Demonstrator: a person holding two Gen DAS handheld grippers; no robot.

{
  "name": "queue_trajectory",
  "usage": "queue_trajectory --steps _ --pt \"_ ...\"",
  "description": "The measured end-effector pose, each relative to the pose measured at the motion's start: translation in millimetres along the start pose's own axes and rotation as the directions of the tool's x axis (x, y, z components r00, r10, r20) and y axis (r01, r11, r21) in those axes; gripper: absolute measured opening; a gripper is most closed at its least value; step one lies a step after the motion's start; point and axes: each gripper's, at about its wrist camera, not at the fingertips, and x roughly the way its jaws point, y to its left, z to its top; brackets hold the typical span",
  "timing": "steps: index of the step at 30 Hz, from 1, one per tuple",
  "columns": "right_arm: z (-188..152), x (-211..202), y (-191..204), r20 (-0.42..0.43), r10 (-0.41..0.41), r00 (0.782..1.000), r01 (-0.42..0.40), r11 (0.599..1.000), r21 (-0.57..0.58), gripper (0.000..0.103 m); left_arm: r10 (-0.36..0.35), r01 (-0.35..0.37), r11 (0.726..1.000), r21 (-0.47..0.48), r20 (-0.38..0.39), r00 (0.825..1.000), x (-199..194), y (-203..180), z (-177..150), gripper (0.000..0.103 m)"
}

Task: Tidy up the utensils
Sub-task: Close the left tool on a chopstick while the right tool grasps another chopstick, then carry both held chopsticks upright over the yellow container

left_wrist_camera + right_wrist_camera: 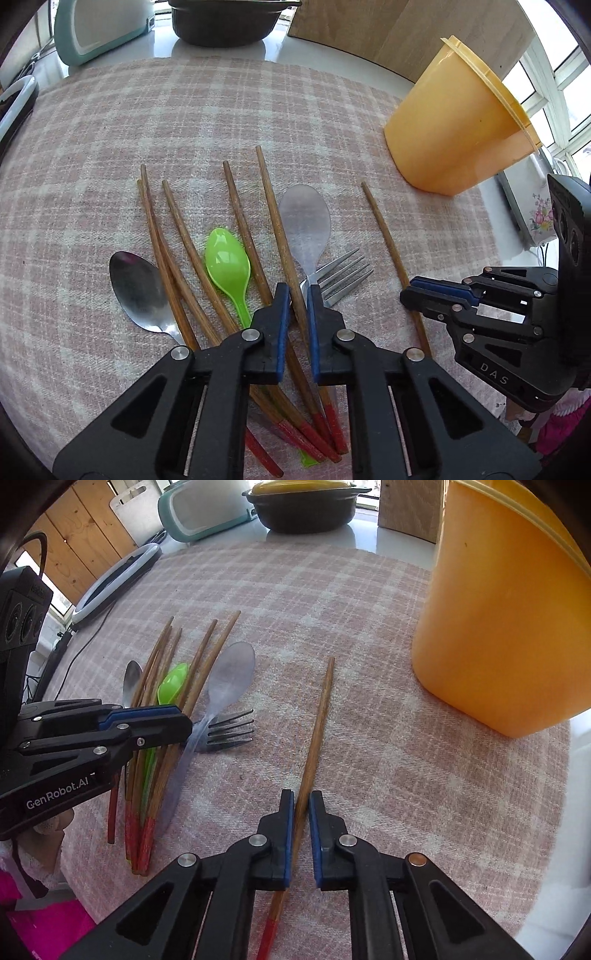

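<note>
Nearest us, our right tongs (301, 801) straddle the lone chopstick (317, 734), jaws narrow but not clamped. Our left tongs (294, 295) likewise bracket one chopstick (275, 214) from the pile. Beyond, the orange cup (495, 627) waits near the cloth's (332, 590) far edge, probably the destination.

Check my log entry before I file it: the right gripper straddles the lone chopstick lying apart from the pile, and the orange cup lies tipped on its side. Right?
Not quite. The orange cup stands upright on the plaid cloth, as the right wrist view shows. The rest holds: the right gripper straddles the lone chopstick, which lies apart from the pile.
</note>
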Motion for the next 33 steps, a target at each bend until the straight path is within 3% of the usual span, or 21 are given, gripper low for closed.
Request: queue_trajectory --steps 4,14,25,33 --pt "-2 -5 -9 0.02 0.048 0.999 -0.049 0.997 0.056 0.004 -0.032 0.033 0.999 -0.03 0.013 0.999 -7 4 -2 0.007" --pt "-18 -53 -20 0.179 0.109 0.978 -0.133 0.983 0.129 0.004 -0.086 0.089 0.996 -0.024 0.103 0.991 -50 -2 -1 0.005" --pt "-23 -106 -23 0.327 0.055 0.943 -0.105 0.985 0.135 0.004 -0.113 0.108 0.994 0.035 0.2 0.973 -87 -28 11 0.005" --pt "-22 -152 -33 0.436 0.02 0.9 -0.091 0.986 0.143 0.004 -0.142 0.115 0.987 0.112 0.285 0.948 -117 -57 26 0.004"
